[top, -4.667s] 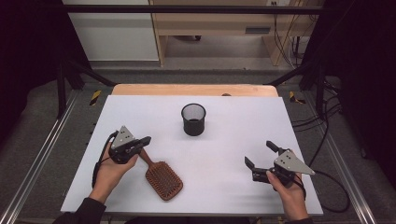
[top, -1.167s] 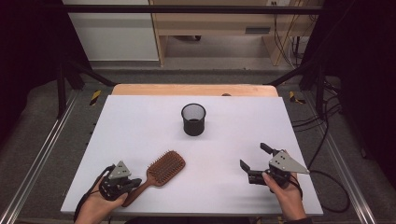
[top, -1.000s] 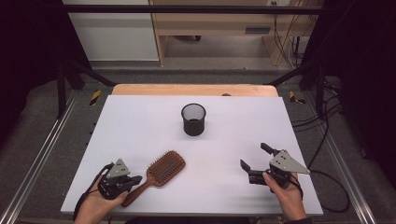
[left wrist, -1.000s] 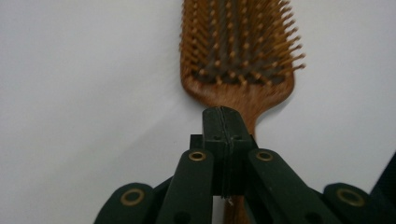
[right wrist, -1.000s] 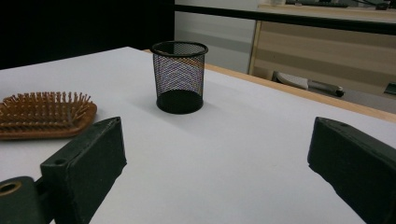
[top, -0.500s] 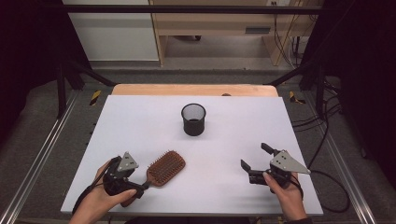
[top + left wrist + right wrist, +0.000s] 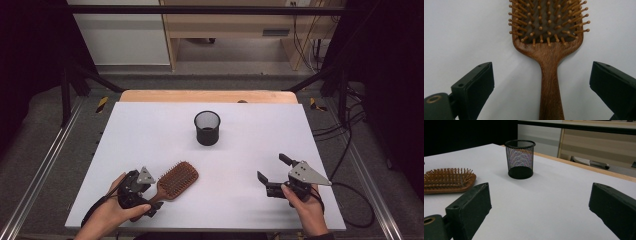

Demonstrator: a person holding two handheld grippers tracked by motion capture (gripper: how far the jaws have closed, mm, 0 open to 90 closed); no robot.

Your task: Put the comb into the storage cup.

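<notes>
A wooden paddle hairbrush (image 7: 175, 181) lies bristles up on the white table (image 7: 150, 130), near the front left, with its handle pointing toward the person. My left gripper (image 7: 152, 197) sits low over that handle. In the left gripper view the jaws of the left gripper (image 7: 541, 75) have just been opening and stand wide apart. The brush (image 7: 549, 57) handle runs between them, and neither pad touches it. My right gripper (image 7: 271, 167) rests at the front right, open and empty, aimed toward the black mesh cup (image 7: 520, 158).
The mesh cup (image 7: 207, 128) stands upright at the table's middle back. In the right gripper view the brush head (image 7: 447, 180) lies far left of the right gripper (image 7: 540, 195). A wooden strip borders the far table edge (image 7: 205, 96), and metal rails flank both sides.
The brush has swung round since the oldest frame, so its head now points up and right. Over the last second the left gripper slid right along the handle. The right hand stayed still.
</notes>
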